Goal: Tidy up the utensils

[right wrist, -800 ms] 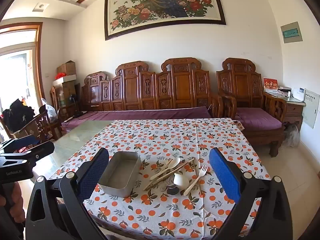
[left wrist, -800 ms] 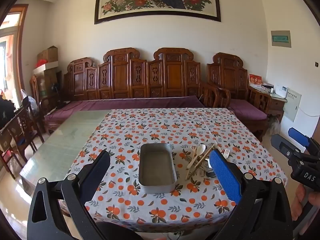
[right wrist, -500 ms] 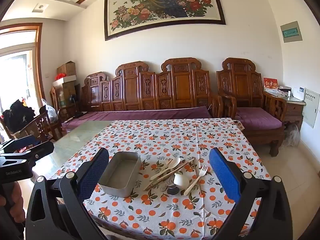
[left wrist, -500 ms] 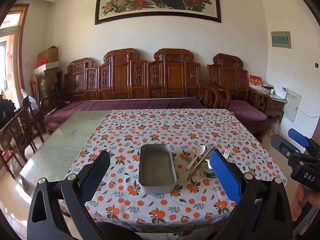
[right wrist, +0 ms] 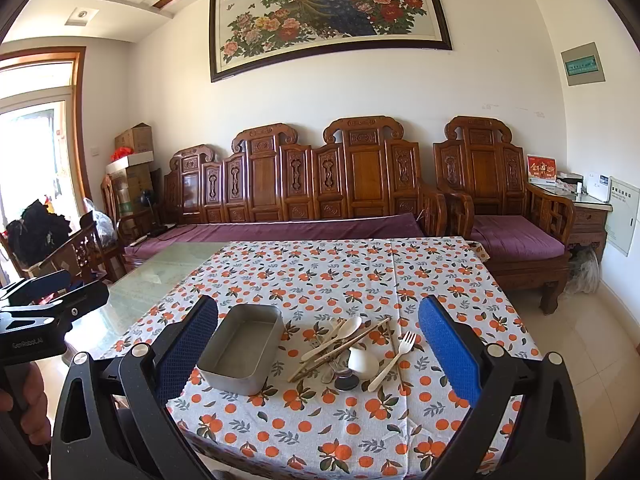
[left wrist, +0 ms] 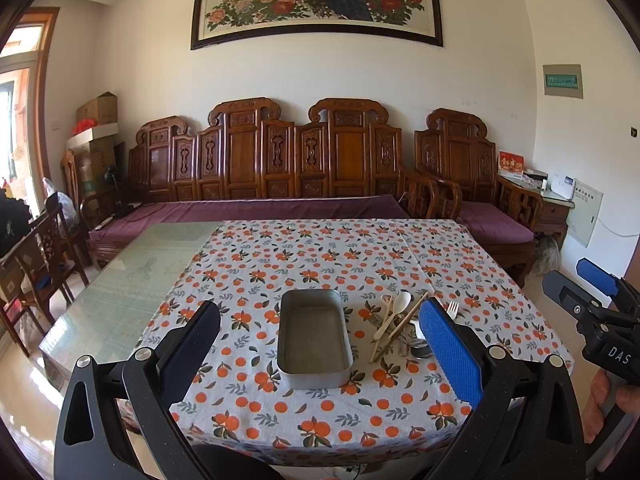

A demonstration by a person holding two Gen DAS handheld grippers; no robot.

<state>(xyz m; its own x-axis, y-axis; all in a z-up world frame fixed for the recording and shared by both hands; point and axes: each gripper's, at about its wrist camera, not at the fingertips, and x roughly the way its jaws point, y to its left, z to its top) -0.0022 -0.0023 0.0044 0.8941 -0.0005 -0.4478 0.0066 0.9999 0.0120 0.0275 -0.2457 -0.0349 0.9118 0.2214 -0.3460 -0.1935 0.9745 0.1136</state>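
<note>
An empty grey metal tray (left wrist: 315,336) (right wrist: 242,349) sits near the front of a table with an orange-print cloth (left wrist: 320,256). To its right lies a pile of utensils (right wrist: 348,350) (left wrist: 400,322): a pale spoon (right wrist: 340,334), chopsticks (right wrist: 340,350), a pale fork (right wrist: 394,354), a white ladle (right wrist: 362,362) and metal spoons. My left gripper (left wrist: 320,344) is open and empty, held before the table's front edge, in line with the tray. My right gripper (right wrist: 320,344) is open and empty, held before the front edge, in line with the pile.
The left part of the table is bare glass (left wrist: 132,280). A carved wooden bench with purple cushions (left wrist: 260,208) stands behind the table, an armchair (right wrist: 508,220) at back right. Wooden chairs (left wrist: 36,264) stand at the left.
Both grippers have stayed almost still and open. The views shift only slightly.
</note>
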